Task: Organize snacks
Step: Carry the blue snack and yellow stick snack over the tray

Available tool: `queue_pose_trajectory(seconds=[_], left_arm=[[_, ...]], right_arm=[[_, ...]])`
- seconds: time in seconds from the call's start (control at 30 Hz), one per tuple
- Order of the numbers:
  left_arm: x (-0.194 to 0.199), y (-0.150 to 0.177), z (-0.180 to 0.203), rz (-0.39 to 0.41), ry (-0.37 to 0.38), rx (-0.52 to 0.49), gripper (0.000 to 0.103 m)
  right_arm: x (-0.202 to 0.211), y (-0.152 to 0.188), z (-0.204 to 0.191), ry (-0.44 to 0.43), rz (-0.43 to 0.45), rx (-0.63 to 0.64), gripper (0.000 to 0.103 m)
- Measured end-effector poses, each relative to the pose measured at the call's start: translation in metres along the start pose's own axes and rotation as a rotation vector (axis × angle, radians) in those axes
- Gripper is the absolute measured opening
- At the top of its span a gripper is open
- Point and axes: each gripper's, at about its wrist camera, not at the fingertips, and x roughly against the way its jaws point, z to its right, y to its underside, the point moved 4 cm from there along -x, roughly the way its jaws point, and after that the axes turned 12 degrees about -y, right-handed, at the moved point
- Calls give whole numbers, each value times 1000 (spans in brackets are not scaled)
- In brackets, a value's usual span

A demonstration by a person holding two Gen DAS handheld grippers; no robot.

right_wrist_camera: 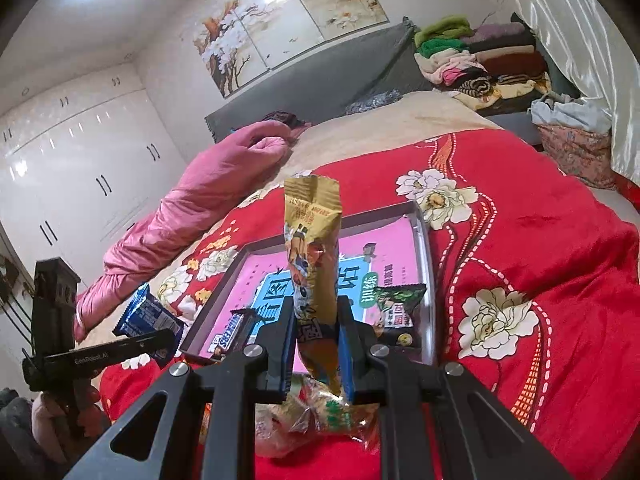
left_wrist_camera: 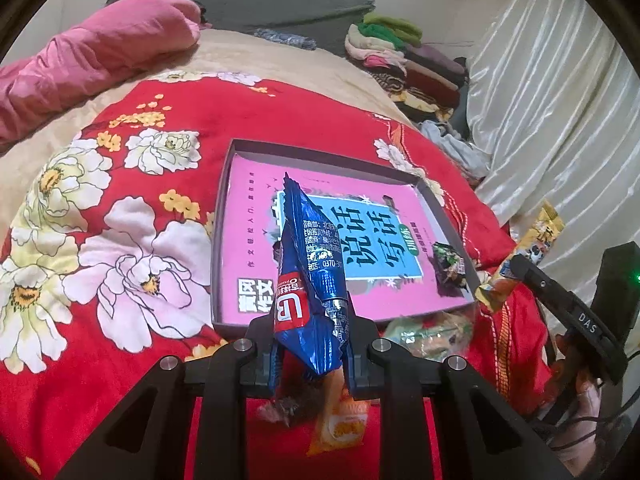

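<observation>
In the left wrist view my left gripper (left_wrist_camera: 310, 356) is shut on a blue snack packet (left_wrist_camera: 308, 272), held upright over the near rim of a shallow grey box (left_wrist_camera: 240, 184) with a pink printed floor. A dark green packet (left_wrist_camera: 450, 266) lies in the box's right corner. In the right wrist view my right gripper (right_wrist_camera: 316, 344) is shut on a tall gold snack packet (right_wrist_camera: 314, 240) near the box (right_wrist_camera: 424, 248). A Snickers bar (right_wrist_camera: 234, 330) and the dark green packet (right_wrist_camera: 400, 308) lie in the box. The left gripper (right_wrist_camera: 160, 340) with its blue packet (right_wrist_camera: 148, 316) shows at the left.
Loose snacks lie on the red floral bedspread (left_wrist_camera: 120, 240) under the grippers: an orange packet (left_wrist_camera: 344, 420) and a clear greenish packet (left_wrist_camera: 432, 336). A pink quilt (left_wrist_camera: 100, 52) lies far left, folded clothes (left_wrist_camera: 400, 56) at the back right, a white curtain (left_wrist_camera: 540, 100) on the right.
</observation>
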Motion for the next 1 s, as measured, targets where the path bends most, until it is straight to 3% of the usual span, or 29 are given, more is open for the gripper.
queue_pose_trajectory(seconds=[1.0], left_arm=[[-49, -10, -7, -22, -88, -1, 24]], right_arm=[[-25, -9, 5, -3, -28, 36, 19]])
